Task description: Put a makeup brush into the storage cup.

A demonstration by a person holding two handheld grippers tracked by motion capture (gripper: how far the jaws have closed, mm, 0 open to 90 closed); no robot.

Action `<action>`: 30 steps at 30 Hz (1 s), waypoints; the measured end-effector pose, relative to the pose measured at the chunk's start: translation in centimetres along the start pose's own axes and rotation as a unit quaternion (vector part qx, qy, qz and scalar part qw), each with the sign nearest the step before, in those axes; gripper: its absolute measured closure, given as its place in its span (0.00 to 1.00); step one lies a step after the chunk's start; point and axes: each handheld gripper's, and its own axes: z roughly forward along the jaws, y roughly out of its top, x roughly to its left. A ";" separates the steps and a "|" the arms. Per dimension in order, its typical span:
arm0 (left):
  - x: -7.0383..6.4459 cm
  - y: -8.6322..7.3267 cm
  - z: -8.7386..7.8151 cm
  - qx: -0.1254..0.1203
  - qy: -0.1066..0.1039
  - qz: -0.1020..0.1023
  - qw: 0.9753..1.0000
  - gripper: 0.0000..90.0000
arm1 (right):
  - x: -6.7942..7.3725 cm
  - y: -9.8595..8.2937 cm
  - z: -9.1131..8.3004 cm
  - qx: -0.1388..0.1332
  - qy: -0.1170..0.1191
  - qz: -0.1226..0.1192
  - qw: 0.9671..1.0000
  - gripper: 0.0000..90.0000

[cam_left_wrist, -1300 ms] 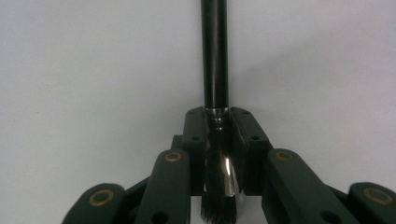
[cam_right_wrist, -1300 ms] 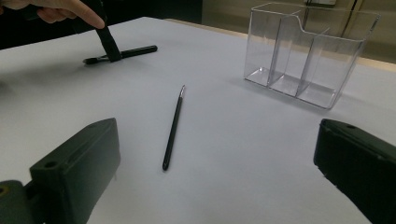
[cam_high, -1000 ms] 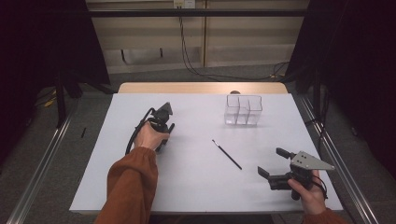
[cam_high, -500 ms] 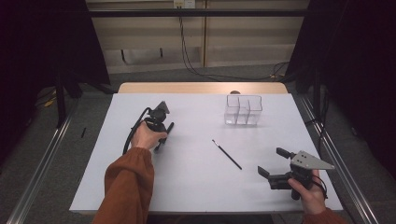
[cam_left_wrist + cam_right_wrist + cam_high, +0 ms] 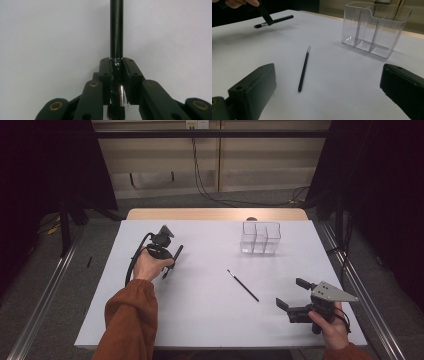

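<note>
The left gripper was clamped on a thick black brush — jaws pressed against its silver ferrule, bristles toward the hand, handle pointing away. It was held just above the white counter, well to the left of the clear divided organizer. A thin black brush lay flat on the counter in front of the organizer, toward the person. The right gripper hovered nearer the person than the organizer — jaws spread wide, holding nothing.

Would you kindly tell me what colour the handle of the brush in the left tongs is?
Black, above a shiny silver ferrule; the thick black-handled brush shows best in the left gripper view.
</note>
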 end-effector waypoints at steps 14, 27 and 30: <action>0.4 -1.5 -1.5 -0.085 -0.013 0.015 0.996 0.87 | 0.0 0.0 0.0 -0.001 0.000 0.001 1.000 0.00; 0.6 -3.1 -2.3 -0.159 -0.039 0.031 0.986 0.87 | 0.0 0.0 0.0 -0.001 -0.003 -0.001 1.000 0.00; 0.6 -3.6 -2.5 -0.174 -0.043 0.029 0.983 0.87 | 0.0 0.0 0.0 -0.001 -0.003 -0.001 1.000 0.00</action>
